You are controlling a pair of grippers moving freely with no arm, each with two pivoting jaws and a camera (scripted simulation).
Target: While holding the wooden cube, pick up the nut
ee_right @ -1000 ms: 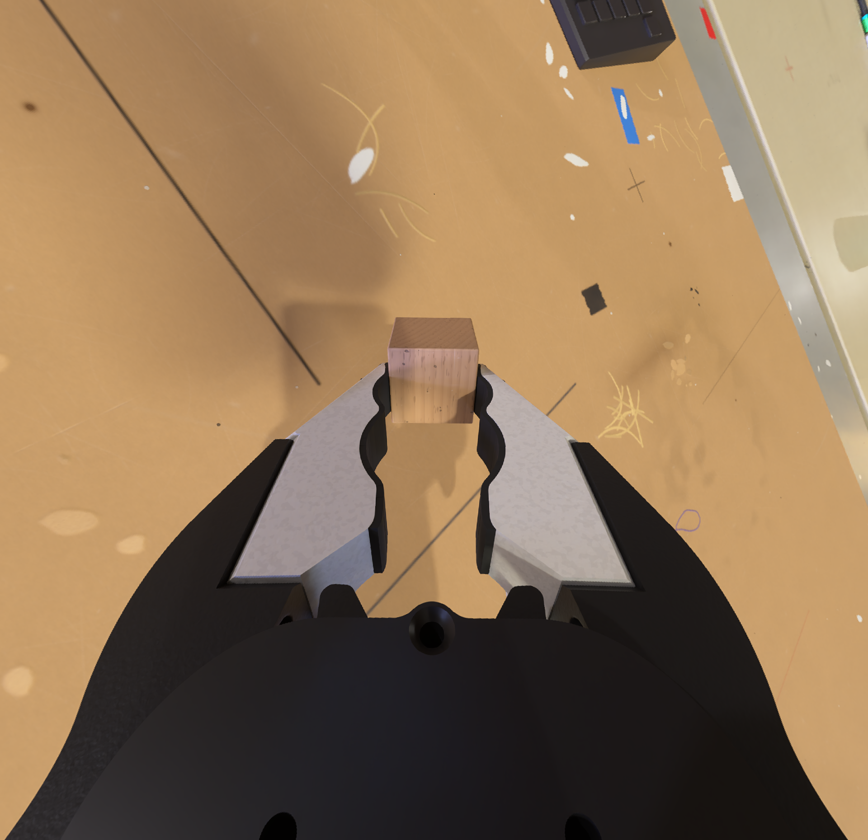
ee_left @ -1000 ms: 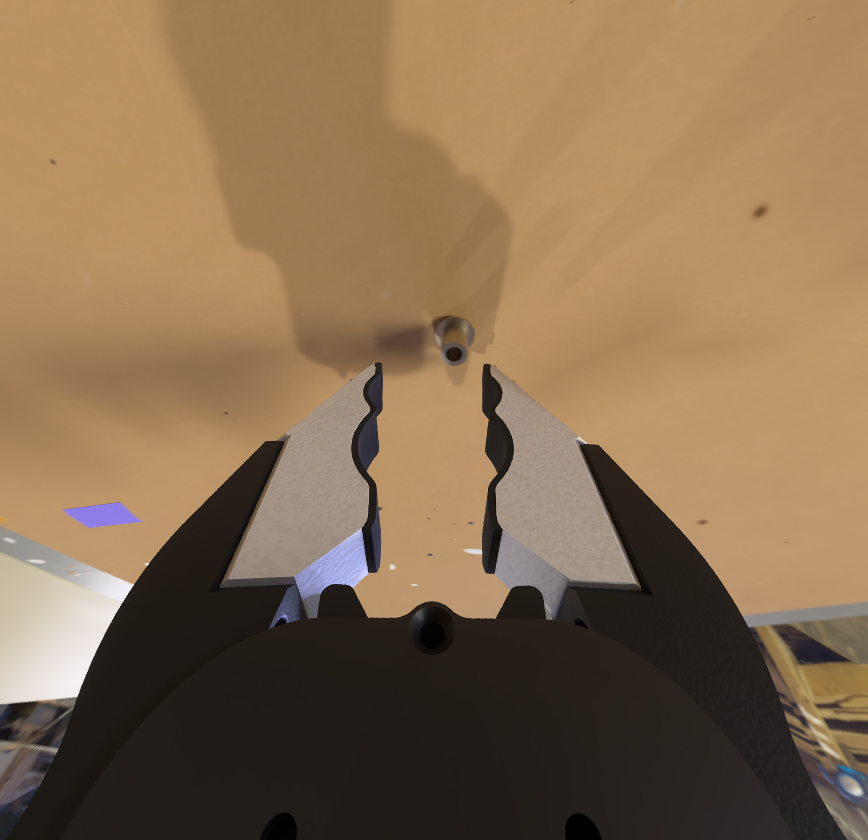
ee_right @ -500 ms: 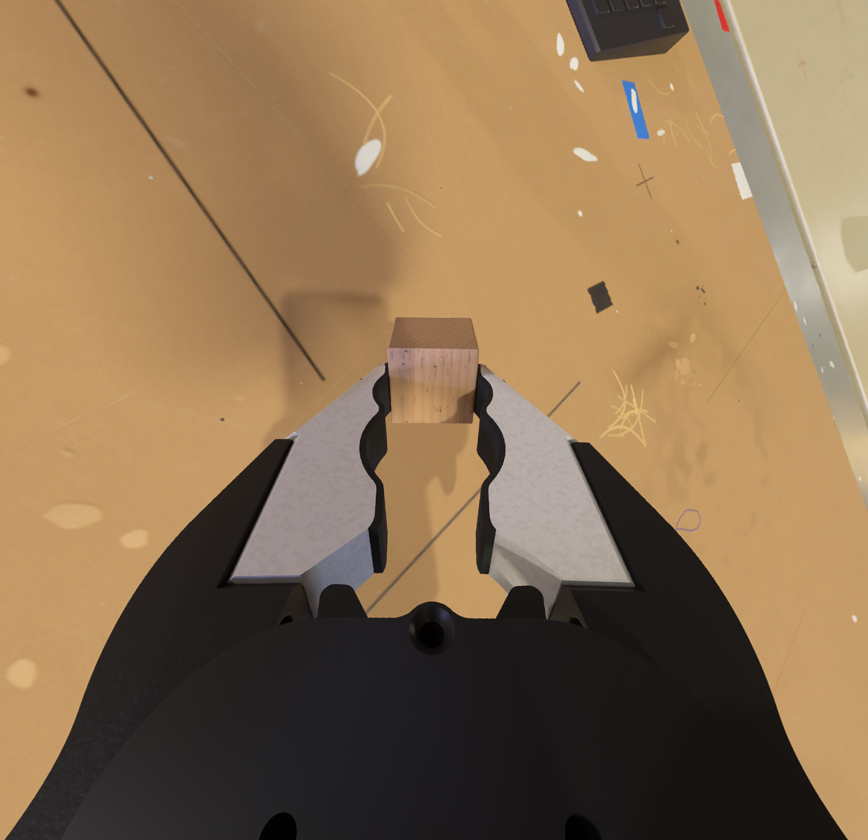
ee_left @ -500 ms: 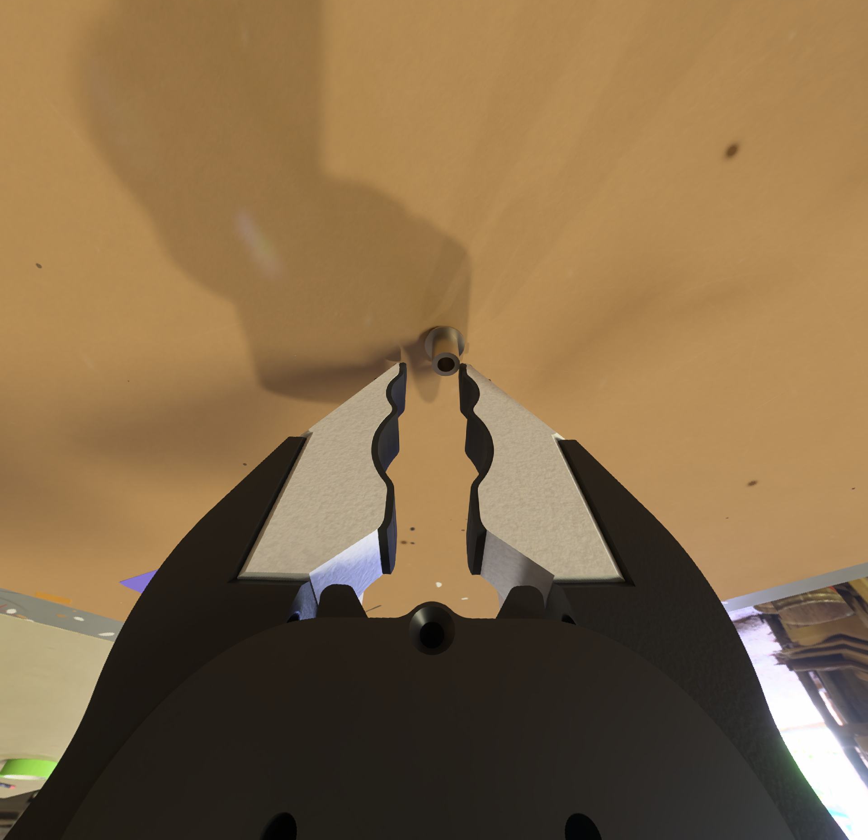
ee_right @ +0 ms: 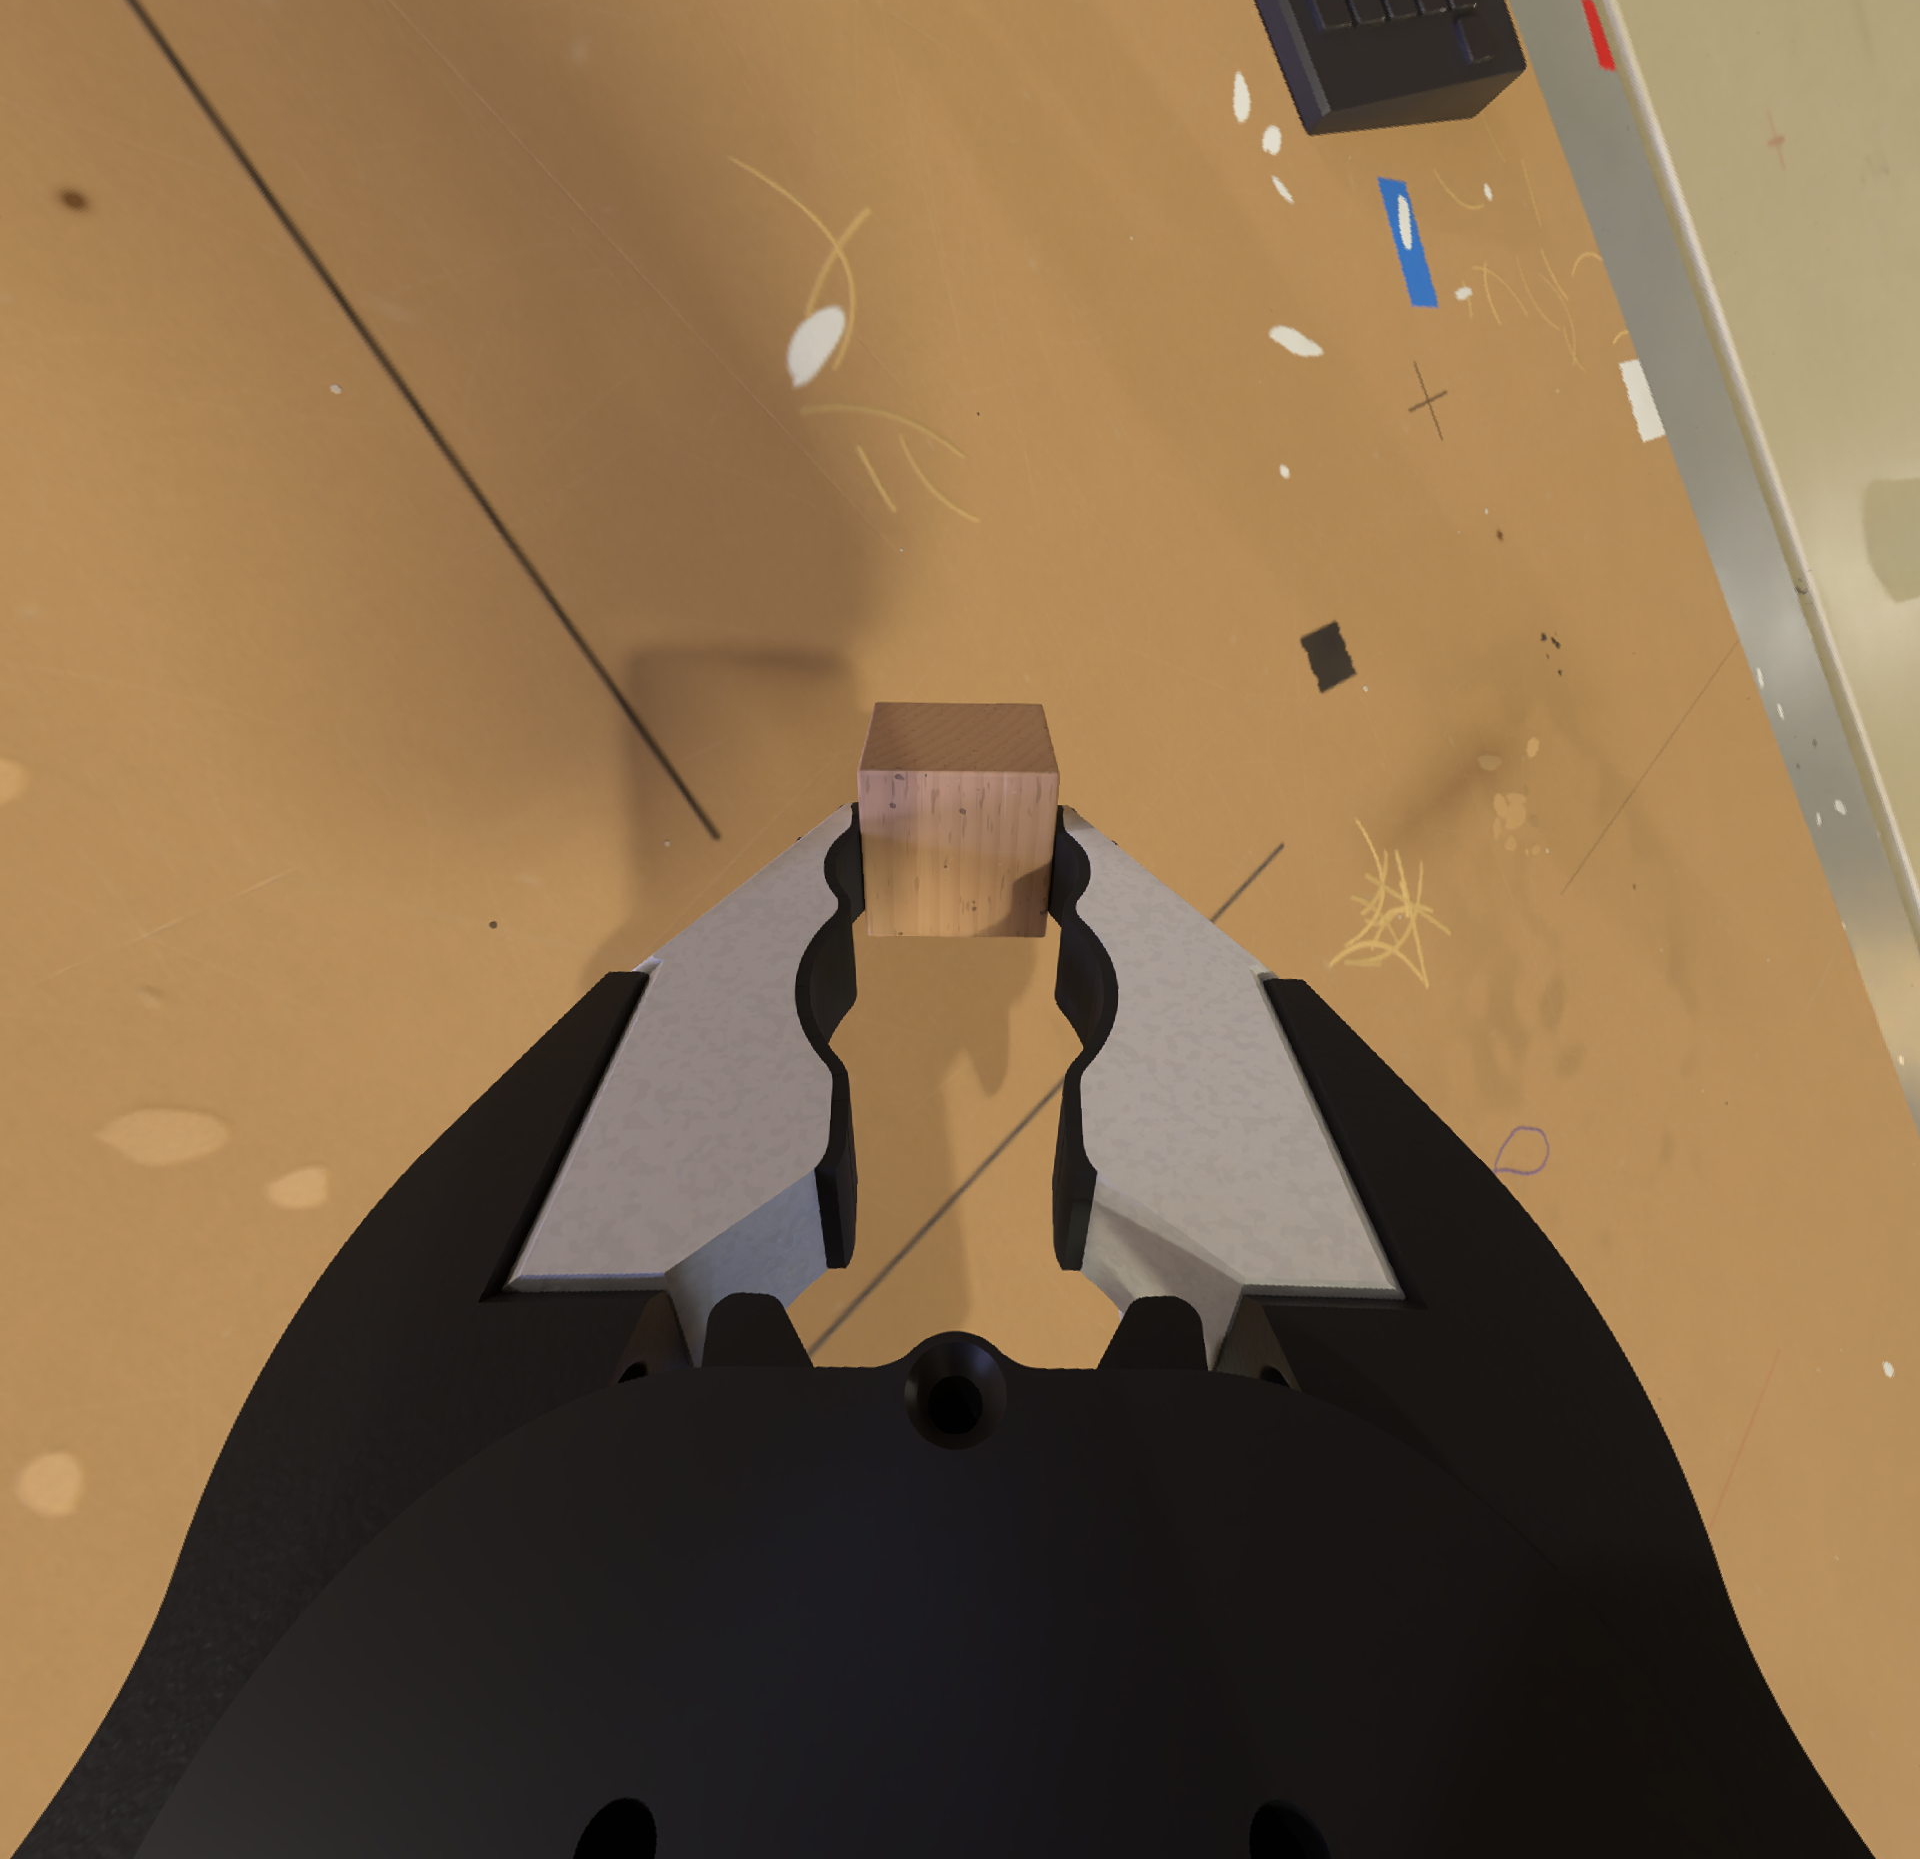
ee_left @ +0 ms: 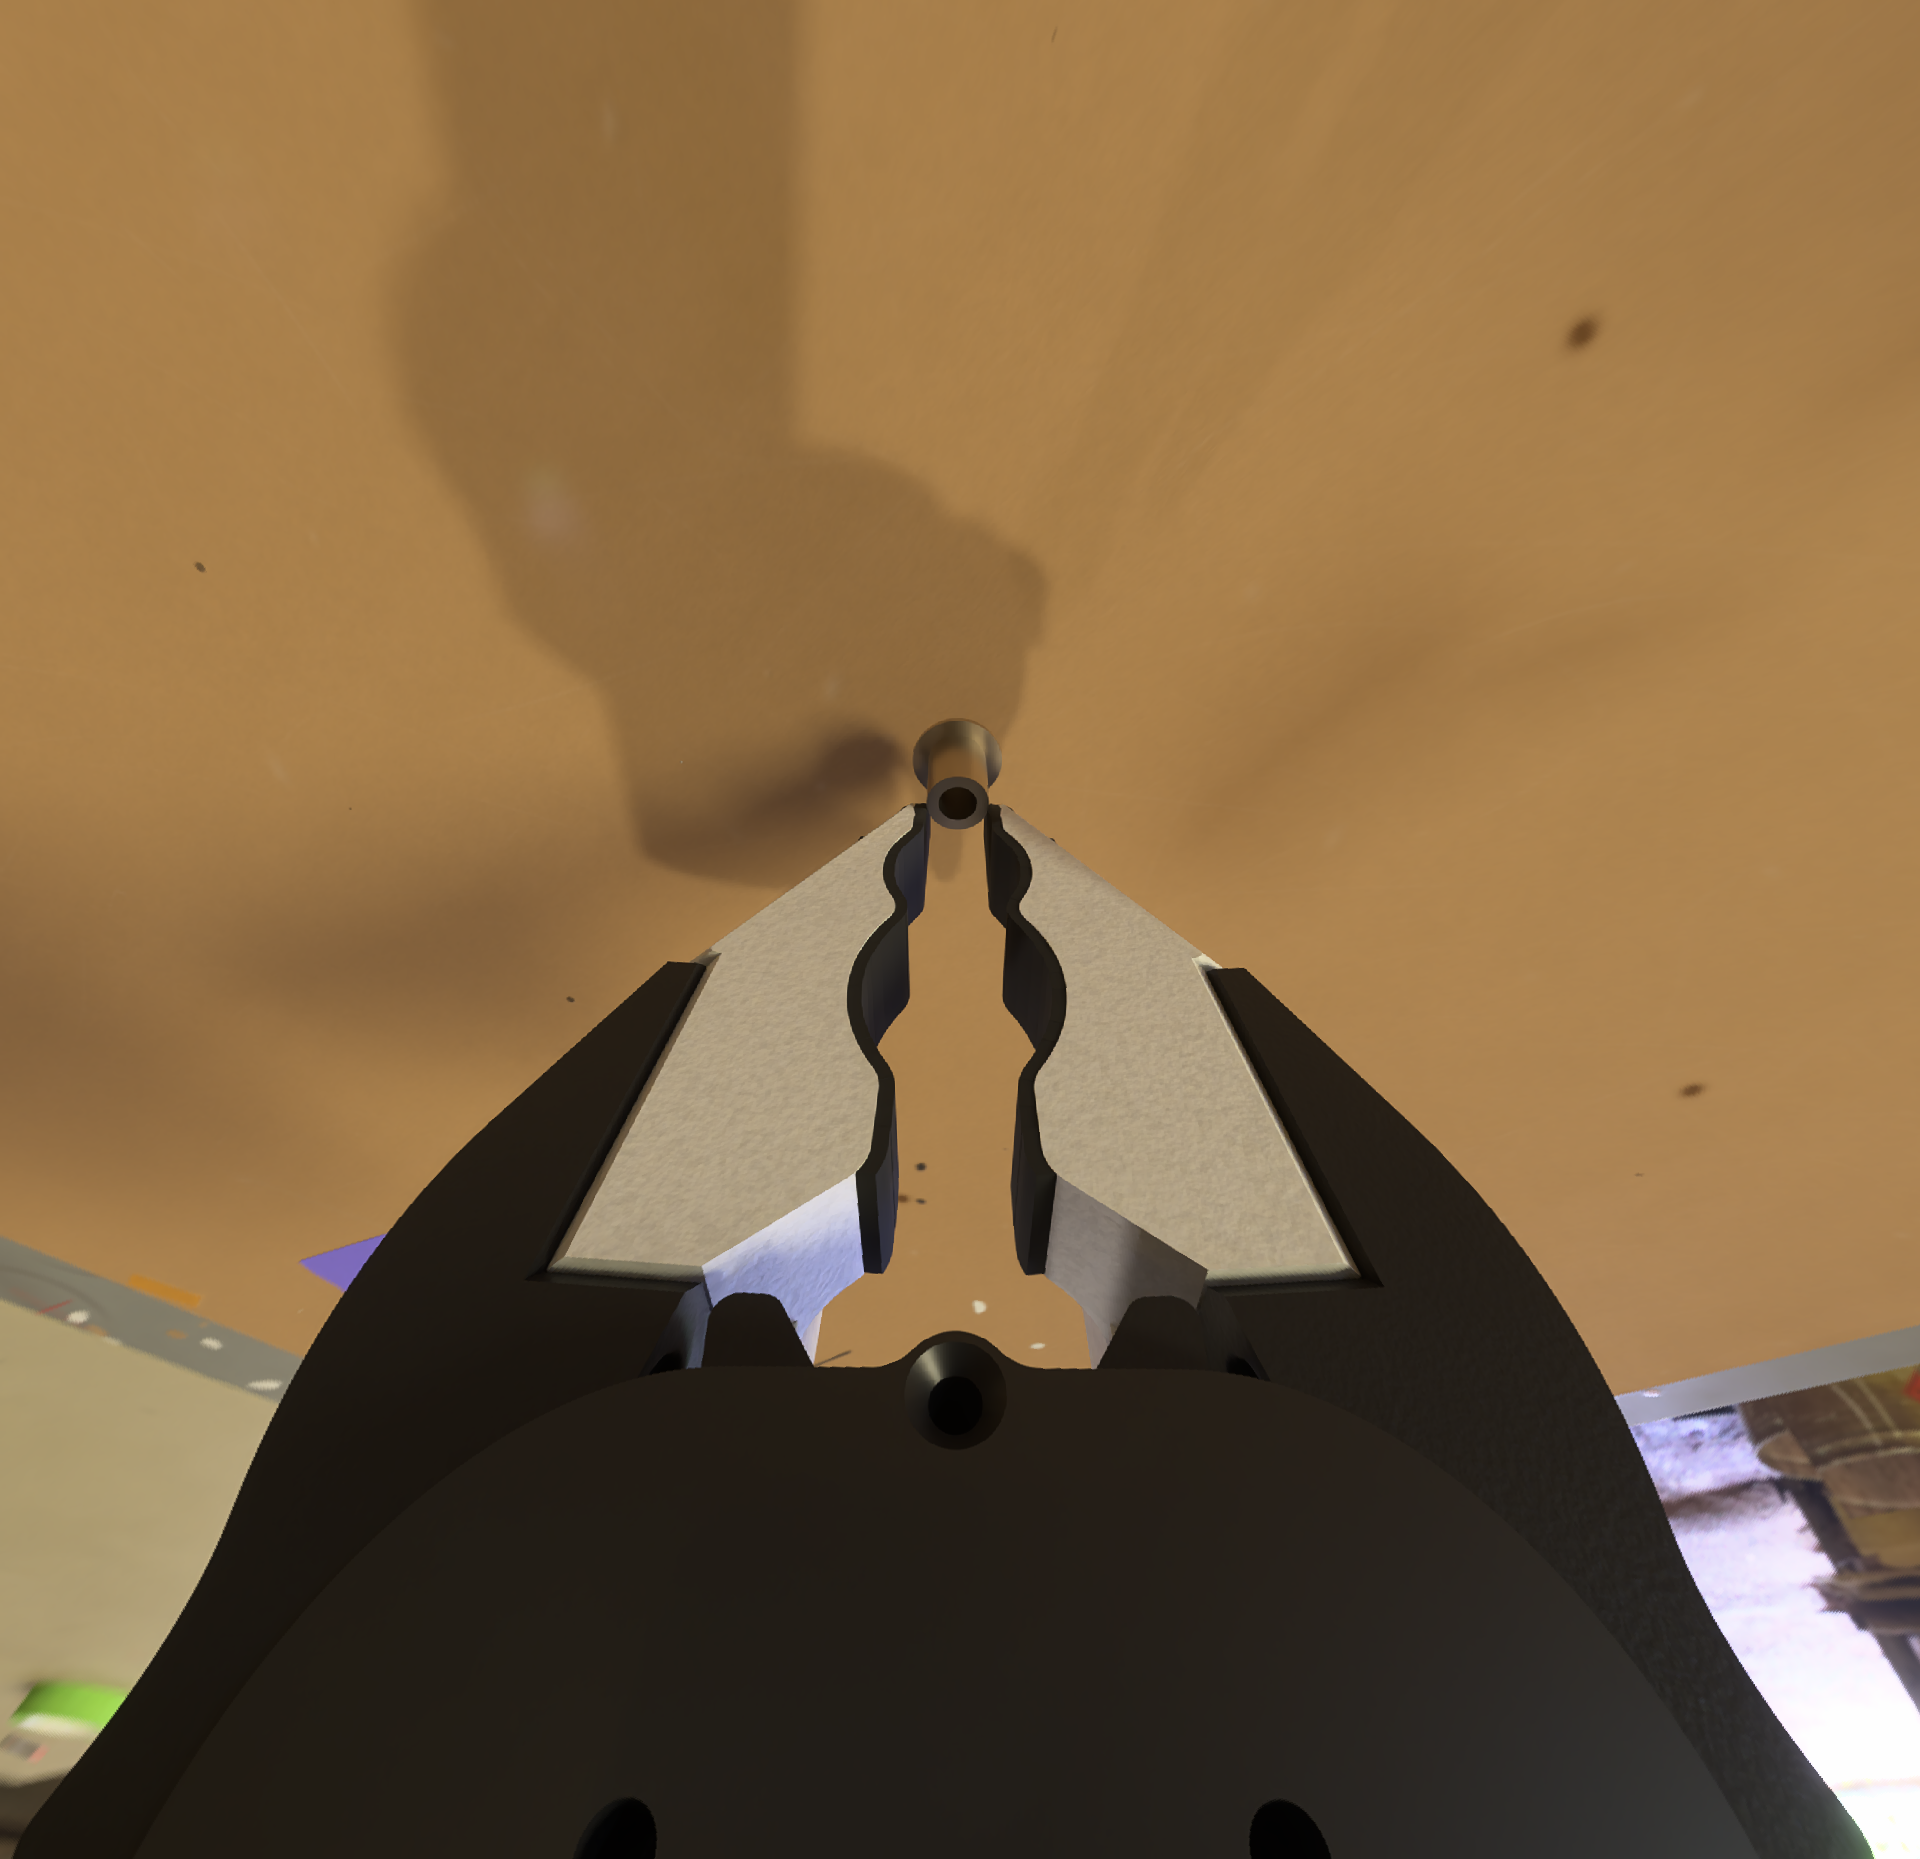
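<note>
The nut (ee_left: 957,765) is a small grey metal piece with a round bore, seen end on at the middle of the left wrist view over the brown tabletop (ee_left: 1351,459). My left gripper (ee_left: 956,820) has its two fingertips pressed against the nut's sides. I cannot tell whether the nut touches the table. The wooden cube (ee_right: 956,760) is light, grained wood. My right gripper (ee_right: 956,853) is shut on it at the fingertips and holds it above the tabletop (ee_right: 416,770), where its shadow falls to the left.
A black keypad-like device (ee_right: 1382,33) lies at the far right of the right wrist view, next to a blue tape strip (ee_right: 1409,240) and the table's metal edge (ee_right: 1714,479). A thin black line (ee_right: 416,417) crosses the table. The table edge (ee_left: 1766,1368) shows in the left wrist view.
My left gripper's jaws have closed from wide apart onto the nut, which now sits between the fingertips. The right gripper keeps hold of the cube, and its view has shifted only slightly.
</note>
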